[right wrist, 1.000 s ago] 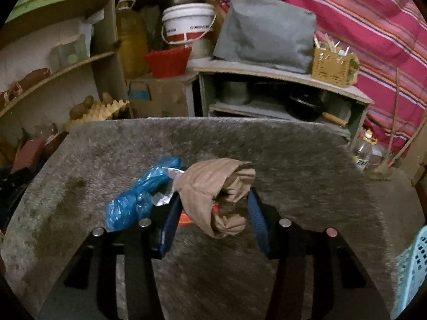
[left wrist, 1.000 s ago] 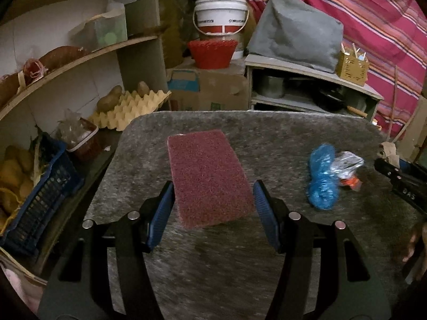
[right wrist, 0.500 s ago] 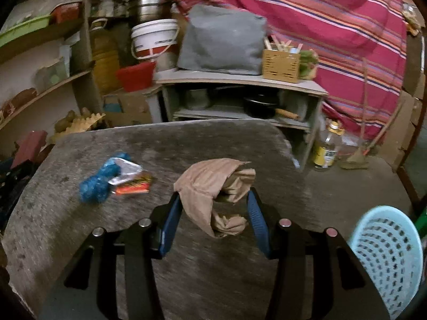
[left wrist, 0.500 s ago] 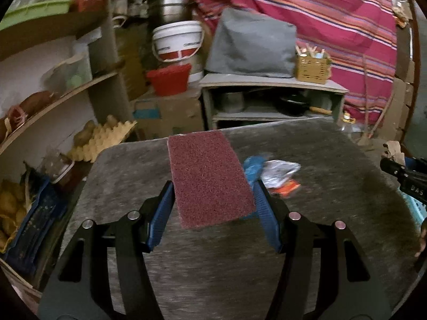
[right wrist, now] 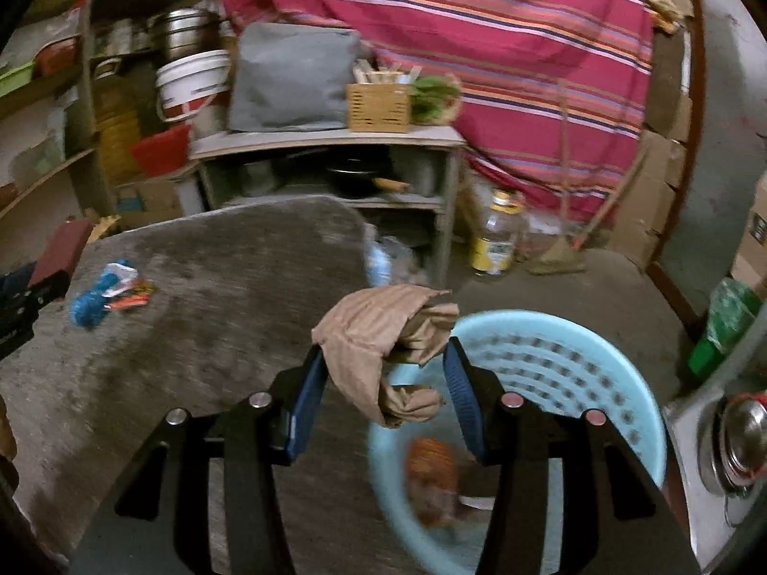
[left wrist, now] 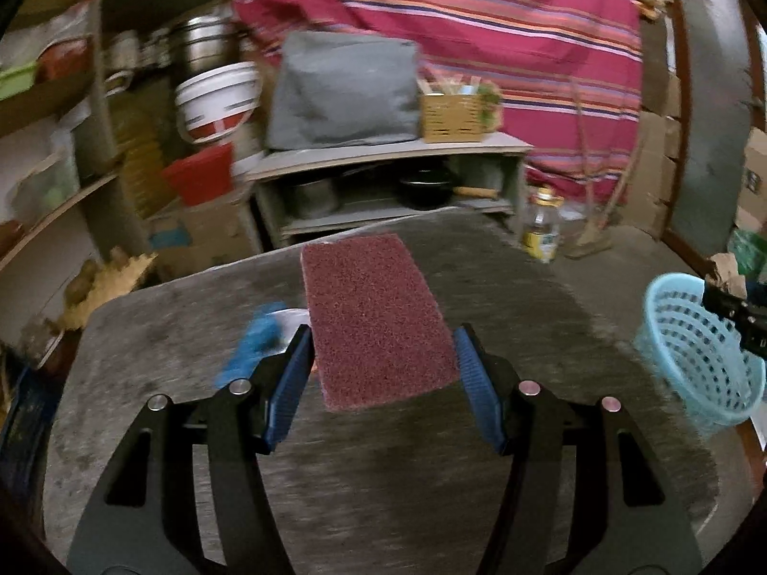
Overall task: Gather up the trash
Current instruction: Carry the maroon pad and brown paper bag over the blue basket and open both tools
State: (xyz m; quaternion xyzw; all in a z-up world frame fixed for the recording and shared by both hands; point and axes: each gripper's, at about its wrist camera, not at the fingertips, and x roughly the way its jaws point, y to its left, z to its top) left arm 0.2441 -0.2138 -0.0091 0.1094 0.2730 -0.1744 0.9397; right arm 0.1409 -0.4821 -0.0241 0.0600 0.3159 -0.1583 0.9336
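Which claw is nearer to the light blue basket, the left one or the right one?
Right. The right claw, holding a tan cloth, hangs above the light blue basket. The left claw, holding a maroon scouring pad, is over the table, with the basket off to its right.

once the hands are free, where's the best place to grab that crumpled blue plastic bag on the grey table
Probably pinch the crumpled blue plastic bag across its narrow middle, coming from above. It lies flat and elongated on the grey table, with a silver wrapper against its far end.
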